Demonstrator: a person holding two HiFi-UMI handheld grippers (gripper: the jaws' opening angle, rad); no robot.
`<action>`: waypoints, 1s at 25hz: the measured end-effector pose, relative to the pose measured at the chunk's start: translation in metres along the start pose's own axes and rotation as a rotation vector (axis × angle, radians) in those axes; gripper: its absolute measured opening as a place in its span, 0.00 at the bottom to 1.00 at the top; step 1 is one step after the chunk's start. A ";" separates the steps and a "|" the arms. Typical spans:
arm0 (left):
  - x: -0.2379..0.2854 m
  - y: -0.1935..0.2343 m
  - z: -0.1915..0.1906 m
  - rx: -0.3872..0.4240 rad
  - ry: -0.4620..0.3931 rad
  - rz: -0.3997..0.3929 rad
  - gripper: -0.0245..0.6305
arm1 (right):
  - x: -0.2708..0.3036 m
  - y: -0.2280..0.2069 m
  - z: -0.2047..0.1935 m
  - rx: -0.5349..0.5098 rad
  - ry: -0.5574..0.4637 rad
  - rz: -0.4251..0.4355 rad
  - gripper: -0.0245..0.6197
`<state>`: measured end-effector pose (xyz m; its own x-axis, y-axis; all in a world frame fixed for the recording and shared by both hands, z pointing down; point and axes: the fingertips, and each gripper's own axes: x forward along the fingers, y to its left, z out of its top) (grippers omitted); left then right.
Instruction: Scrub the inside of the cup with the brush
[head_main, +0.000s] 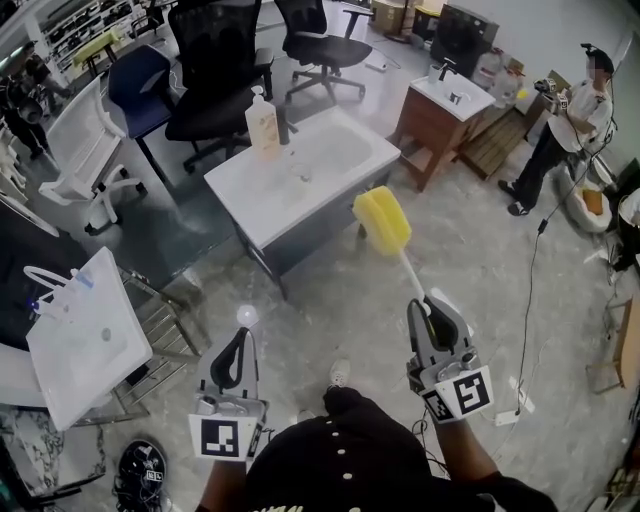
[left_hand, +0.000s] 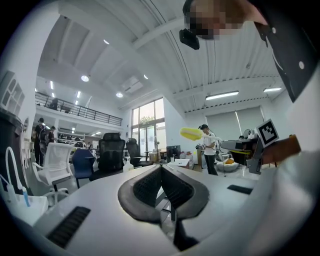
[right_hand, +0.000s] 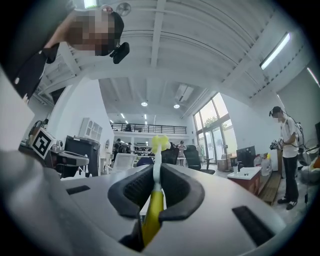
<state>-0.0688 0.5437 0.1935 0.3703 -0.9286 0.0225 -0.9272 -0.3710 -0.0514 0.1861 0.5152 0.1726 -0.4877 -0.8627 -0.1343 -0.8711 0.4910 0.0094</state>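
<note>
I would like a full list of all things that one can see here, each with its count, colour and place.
brush: one, yellow head, white handle, in the right gripper, raised toward the sink basin
sink basin: one, white, on a grey stand, centre
soap bottle: one, pale, on the basin's back edge
faucet: one, dark, beside the soap bottle
black chairs: two, behind the basin
blue chair: one, upper left
white chair: one, left
wooden vanity: one, brown, white top, upper right
second basin: one, white, far left
bystander: one, white shirt, far right
left gripper: one, grey, shut, empty
right gripper: one, grey, shut on the brush handle
</note>
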 end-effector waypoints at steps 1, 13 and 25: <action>0.009 0.002 0.000 0.000 -0.001 0.004 0.07 | 0.007 -0.006 -0.002 0.001 0.001 0.004 0.11; 0.107 0.008 0.001 0.015 0.012 0.062 0.07 | 0.081 -0.084 -0.017 0.021 0.009 0.052 0.11; 0.171 0.001 -0.001 0.000 0.037 0.121 0.07 | 0.131 -0.137 -0.035 0.049 0.030 0.114 0.11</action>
<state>-0.0068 0.3841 0.1984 0.2536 -0.9659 0.0529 -0.9649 -0.2564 -0.0563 0.2396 0.3311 0.1889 -0.5854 -0.8039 -0.1050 -0.8065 0.5906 -0.0255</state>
